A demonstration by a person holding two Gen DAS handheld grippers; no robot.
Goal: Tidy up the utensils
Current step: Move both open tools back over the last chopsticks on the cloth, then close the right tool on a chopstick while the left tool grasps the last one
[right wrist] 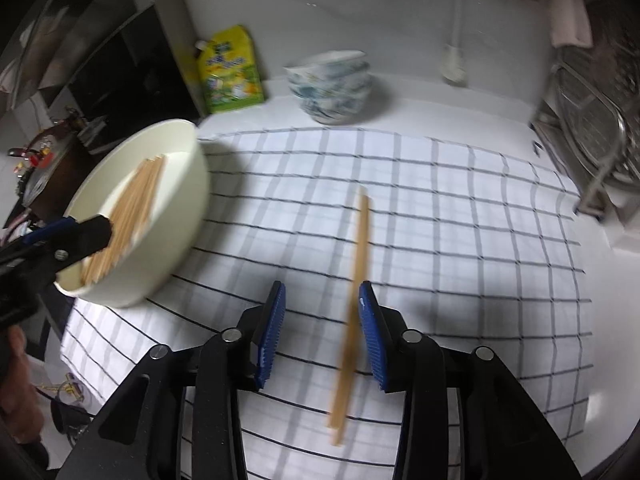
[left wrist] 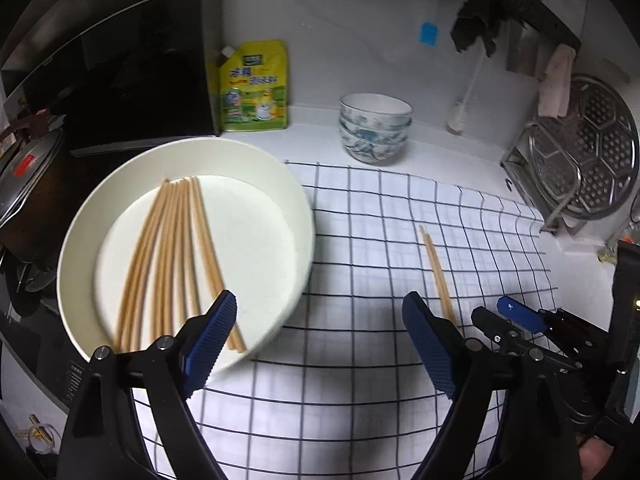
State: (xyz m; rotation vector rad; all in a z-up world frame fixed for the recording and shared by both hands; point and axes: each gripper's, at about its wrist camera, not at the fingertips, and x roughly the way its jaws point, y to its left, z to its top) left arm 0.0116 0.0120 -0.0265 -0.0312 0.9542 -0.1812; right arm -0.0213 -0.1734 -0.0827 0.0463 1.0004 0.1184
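1. We work on a checked cloth [right wrist: 460, 208] over a white kitchen counter.
2. Nearest, our right gripper [right wrist: 322, 332] stands apart around the loose chopsticks [right wrist: 356, 292] on the cloth; blur hides whether a pad touches.
3. Our left gripper [left wrist: 320, 340] gapes wide, empty, at the bowl's [left wrist: 288, 184] edge.
4. Farther in, the sorted chopsticks [left wrist: 172, 256] lie in the bowl.
5. Next: center, close, carry over.
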